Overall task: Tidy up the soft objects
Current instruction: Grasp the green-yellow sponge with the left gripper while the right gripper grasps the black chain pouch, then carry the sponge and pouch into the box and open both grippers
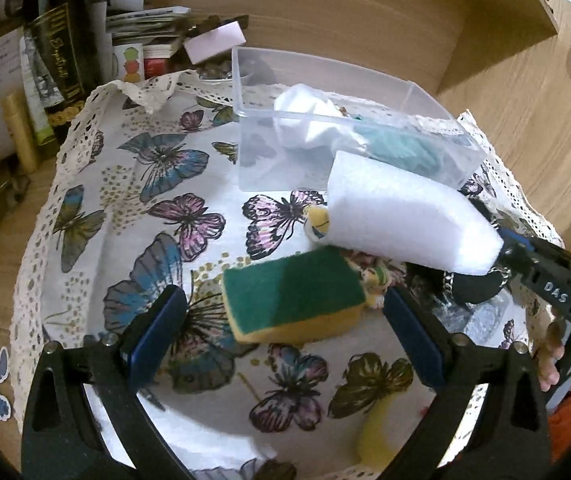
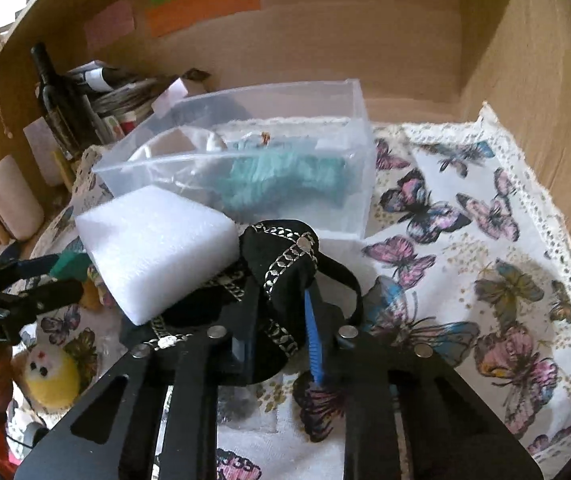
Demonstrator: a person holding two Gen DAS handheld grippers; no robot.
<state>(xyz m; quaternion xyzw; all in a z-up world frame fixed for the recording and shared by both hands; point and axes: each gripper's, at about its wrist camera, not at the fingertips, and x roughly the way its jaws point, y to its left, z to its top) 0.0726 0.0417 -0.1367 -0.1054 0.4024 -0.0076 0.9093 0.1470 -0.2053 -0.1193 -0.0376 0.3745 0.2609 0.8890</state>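
The right gripper [image 2: 277,320] clamps its fingers on a black chain-trimmed pouch [image 2: 281,256] — a white foam block [image 2: 157,248] rests against it. The left gripper's [image 1: 285,320] fingers gape wide — a green-topped sponge [image 1: 293,292] lies between them.

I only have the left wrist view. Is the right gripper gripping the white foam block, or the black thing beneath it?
Observer: The right gripper is shut on the black fabric piece with silver chain trim. The white rectangular foam block only rests against it, outside the fingers.
Operator: And the teal thing in the clear plastic box? It's blurred for me.
Observer: In the clear plastic box it's a fuzzy teal piece that looks like yarn, lying lengthwise on the bottom.
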